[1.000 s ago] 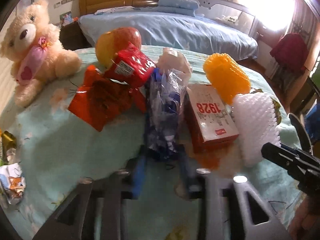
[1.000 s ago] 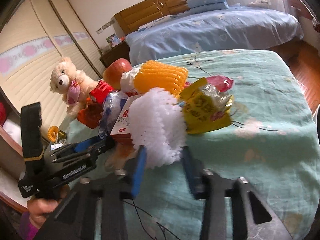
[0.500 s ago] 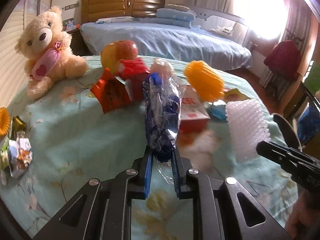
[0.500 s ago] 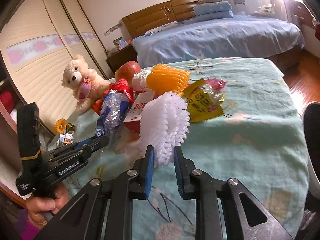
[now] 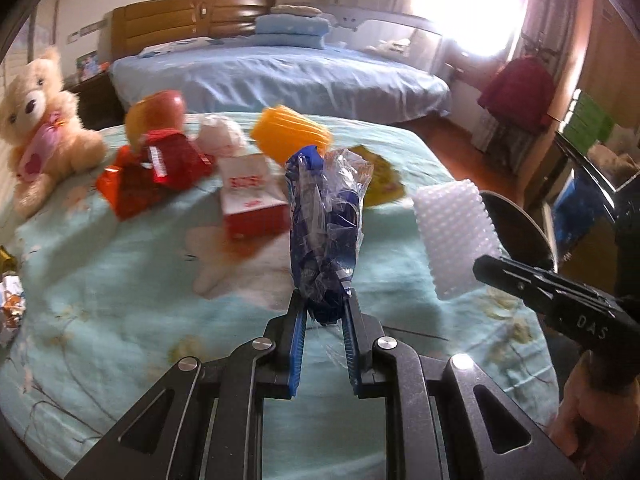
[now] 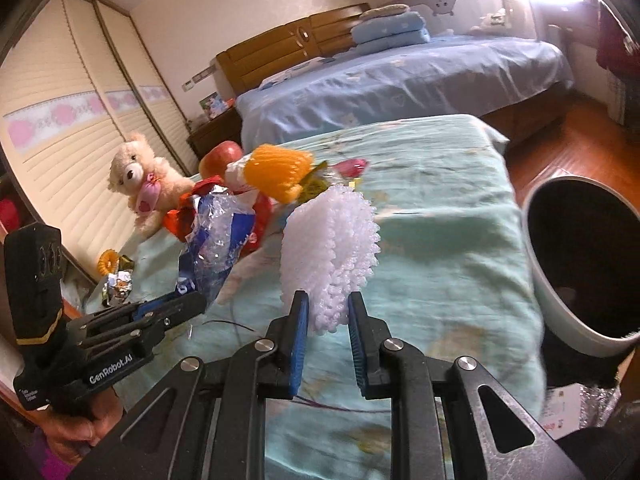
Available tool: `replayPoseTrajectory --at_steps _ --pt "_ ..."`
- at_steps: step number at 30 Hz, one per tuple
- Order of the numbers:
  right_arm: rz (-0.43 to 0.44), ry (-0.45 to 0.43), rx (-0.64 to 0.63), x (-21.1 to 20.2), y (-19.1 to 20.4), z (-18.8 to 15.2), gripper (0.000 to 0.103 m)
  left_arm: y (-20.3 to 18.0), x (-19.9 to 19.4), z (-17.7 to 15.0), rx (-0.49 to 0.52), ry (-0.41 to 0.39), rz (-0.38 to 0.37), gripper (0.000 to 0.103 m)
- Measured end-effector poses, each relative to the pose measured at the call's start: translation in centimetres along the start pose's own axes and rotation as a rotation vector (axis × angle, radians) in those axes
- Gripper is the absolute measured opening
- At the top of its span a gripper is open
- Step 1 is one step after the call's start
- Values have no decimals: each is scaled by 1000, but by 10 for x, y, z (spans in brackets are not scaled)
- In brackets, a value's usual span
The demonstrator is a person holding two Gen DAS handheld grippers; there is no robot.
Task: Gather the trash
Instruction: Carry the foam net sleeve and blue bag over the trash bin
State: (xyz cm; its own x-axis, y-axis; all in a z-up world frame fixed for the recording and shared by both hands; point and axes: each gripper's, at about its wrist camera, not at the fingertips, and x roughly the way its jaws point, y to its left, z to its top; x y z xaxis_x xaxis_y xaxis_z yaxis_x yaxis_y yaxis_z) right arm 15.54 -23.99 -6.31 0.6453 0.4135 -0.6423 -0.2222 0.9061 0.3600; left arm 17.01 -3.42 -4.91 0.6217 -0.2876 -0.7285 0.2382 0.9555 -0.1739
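Note:
My left gripper (image 5: 323, 303) is shut on a crumpled blue and clear plastic wrapper (image 5: 325, 224), held up above the green bedspread (image 5: 120, 280); the same wrapper (image 6: 218, 236) shows at the left of the right wrist view. My right gripper (image 6: 327, 307) is shut on a white foam fruit net (image 6: 330, 256), also lifted off the cloth; it appears as the white foam net (image 5: 456, 240) at the right in the left wrist view. A round bin (image 6: 588, 264) with a dark inside stands right of the table.
Left on the cloth are an orange foam net (image 5: 294, 132), a red and white box (image 5: 252, 196), red wrappers (image 5: 152, 176), a yellow wrapper (image 5: 380, 180), an apple (image 5: 158, 110) and a teddy bear (image 5: 40, 128). Small wrappers (image 6: 116, 280) lie at the left edge.
Both grippers closed on their pieces and pulled back toward the near edge, lifting wrapper and white net off the pile. The bin has come into the right wrist view.

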Motion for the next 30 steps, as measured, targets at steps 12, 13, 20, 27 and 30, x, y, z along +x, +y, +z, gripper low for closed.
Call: replayPoseTrajectory --at_steps 12,13,20,27,30 --pt "-69 -37 61 -28 -39 -3 20 -38 19 11 67 23 -64 16" --pt "-73 -40 64 -30 -42 -4 20 -41 21 12 69 25 -69 16" --pt "-108 -61 98 -42 -64 -4 20 -68 35 19 106 35 -113 16" --pt "-149 -76 132 -53 -86 -3 20 -94 51 24 140 53 -145 16" --pt "-168 -86 146 -59 -96 -2 20 -104 58 28 160 60 -153 16"
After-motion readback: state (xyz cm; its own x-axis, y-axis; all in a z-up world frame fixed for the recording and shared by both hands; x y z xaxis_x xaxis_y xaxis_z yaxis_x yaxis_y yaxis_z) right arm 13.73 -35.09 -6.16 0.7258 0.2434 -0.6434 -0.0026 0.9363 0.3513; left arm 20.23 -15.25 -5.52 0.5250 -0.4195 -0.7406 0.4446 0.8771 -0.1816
